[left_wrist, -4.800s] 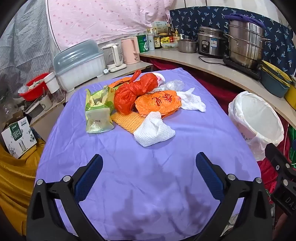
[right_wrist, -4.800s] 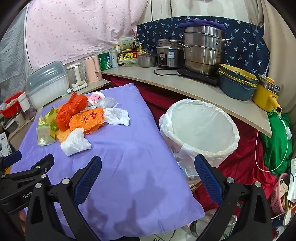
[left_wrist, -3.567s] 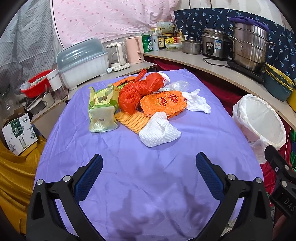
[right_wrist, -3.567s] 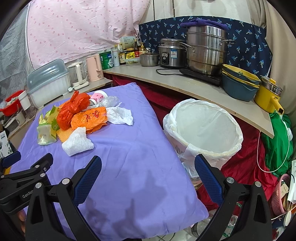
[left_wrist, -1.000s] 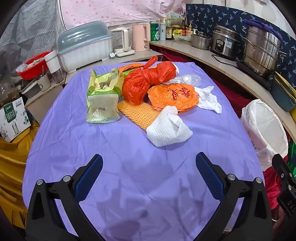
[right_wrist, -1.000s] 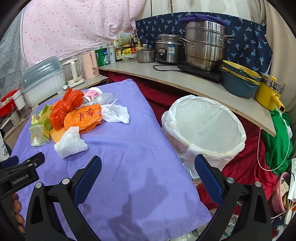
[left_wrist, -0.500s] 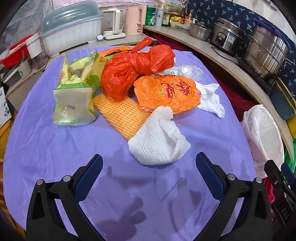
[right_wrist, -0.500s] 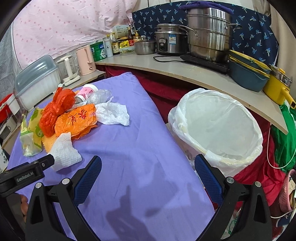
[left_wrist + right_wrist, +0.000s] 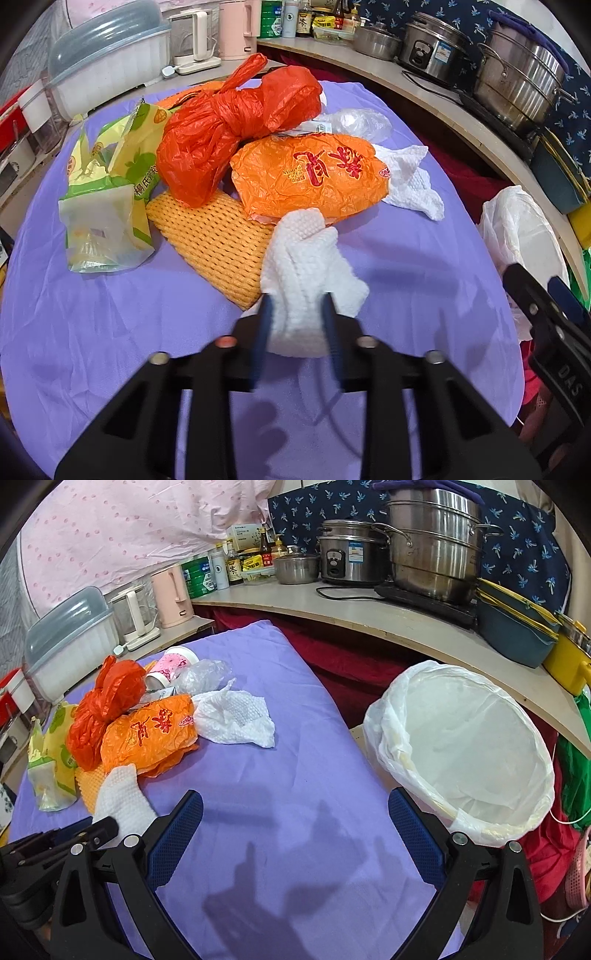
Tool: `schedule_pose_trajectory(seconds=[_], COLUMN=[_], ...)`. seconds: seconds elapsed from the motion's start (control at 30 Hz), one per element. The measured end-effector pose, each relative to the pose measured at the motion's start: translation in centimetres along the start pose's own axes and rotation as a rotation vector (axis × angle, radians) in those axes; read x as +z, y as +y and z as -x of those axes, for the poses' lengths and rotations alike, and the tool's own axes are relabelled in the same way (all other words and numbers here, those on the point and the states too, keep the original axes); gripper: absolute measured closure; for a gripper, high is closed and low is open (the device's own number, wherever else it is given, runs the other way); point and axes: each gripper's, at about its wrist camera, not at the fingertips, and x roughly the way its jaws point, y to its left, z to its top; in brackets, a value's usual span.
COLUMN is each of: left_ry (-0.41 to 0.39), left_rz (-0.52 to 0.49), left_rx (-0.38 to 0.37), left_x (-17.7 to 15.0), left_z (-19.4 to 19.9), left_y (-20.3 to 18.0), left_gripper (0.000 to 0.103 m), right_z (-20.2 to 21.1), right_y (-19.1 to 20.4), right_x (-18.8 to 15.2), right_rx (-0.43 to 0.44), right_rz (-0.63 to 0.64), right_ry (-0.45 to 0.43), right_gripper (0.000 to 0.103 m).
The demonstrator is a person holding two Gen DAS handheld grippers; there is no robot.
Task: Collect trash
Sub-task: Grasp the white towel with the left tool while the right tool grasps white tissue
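My left hand-held gripper (image 9: 297, 306) has just been closing, and its blue pads now pinch the near end of a crumpled white paper towel (image 9: 306, 266), which bunches up between them. The towel's far end leans against an orange printed plastic bag (image 9: 310, 177) and lies just beside an orange foam net (image 9: 214, 240) on the purple-covered worktop (image 9: 92, 332). From the right wrist view the same towel (image 9: 123, 801) is seen held at the tip of that left hand-held gripper (image 9: 99, 825).

My right hand-held gripper (image 9: 295, 834) stands with its jaws wide apart and nothing between them, above a bare stretch of the purple cover, between the trash pile and the bin.

Remaining trash on the worktop: a knotted red plastic bag (image 9: 229, 125) resting on the pile, a yellow-green snack packet (image 9: 107, 192) at the left, a second white paper towel (image 9: 410, 181) touching the right end of the printed bag, a clear plastic wrapper (image 9: 354, 123) behind it, and a pink patterned cup (image 9: 171, 666) on its side at the far end.

The trash bin (image 9: 461, 753), lined with a white bag, stands just off the right edge of the worktop with its mouth open. I see nothing lying in the liner.

A curved shelf (image 9: 369, 616) behind carries a rice cooker (image 9: 349, 561) and a steel steamer pot (image 9: 432, 542).
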Motion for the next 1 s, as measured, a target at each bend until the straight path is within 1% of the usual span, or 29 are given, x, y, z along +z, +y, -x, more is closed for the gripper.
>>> schedule_pose_trajectory(seconds=[0.03,0.1,0.13,0.3,0.43,0.47,0.63,0.73,0.87,0.9,0.97,1.0], left_ry=[-0.002,-0.01,-0.015,-0.038,-0.045,-0.044,-0.019,-0.008,0.003,0.005,0.009,0.009], left_rz=[0.005,0.014,0.018,0.038,0.034,0.033,0.034,0.035,0.031,0.03,0.03,0.028], left_rx=[-0.009,-0.025,-0.035,-0.056,-0.042,-0.036,-0.035,-0.032,-0.034,-0.033,-0.036,-0.034], left_x=[0.0,0.1,0.2,0.6,1.0,1.1,1.6,1.8,1.9,1.9,1.9,1.9], left_z=[0.1,0.5,0.8,1.9,1.8,1.7,0.5,-0.2,-1.0,-1.1,-1.3,-1.3], left_y=[0.2,0.6,0.9,1.9,2.3,2.3,2.5,2.6,2.6,2.6,2.6,2.5], left_gripper=[0.092,0.094,0.095,0.095,0.095,0.095,0.095,0.095,0.095,0.095,0.095,0.095], right_z=[-0.3,-0.9,-1.3,-3.7,-6.3,-7.2,-10.8,-12.6,-15.0,-15.5,-16.3,-16.4], right_y=[0.2,0.5,0.7,1.7,2.1,2.2,2.7,3.5,4.4,4.5,4.5,4.4], right_x=[0.2,0.6,0.9,2.6,3.9,4.3,6.1,7.1,7.4,7.4,7.1,7.0], right_rx=[0.009,0.028,0.039,0.079,0.121,0.137,0.161,0.172,0.188,0.185,0.184,0.188], right_rz=[0.001,-0.003,-0.005,-0.01,-0.05,-0.064,-0.1,-0.097,-0.097,-0.094,-0.099,-0.103], right_ry=[0.001,0.003,0.003,0.016,0.037,0.043,0.089,0.099,0.137,0.148,0.164,0.169], right_gripper=[0.007,0.007,0.009,0.021,0.026,0.026,0.026,0.026,0.026,0.028,0.041,0.05])
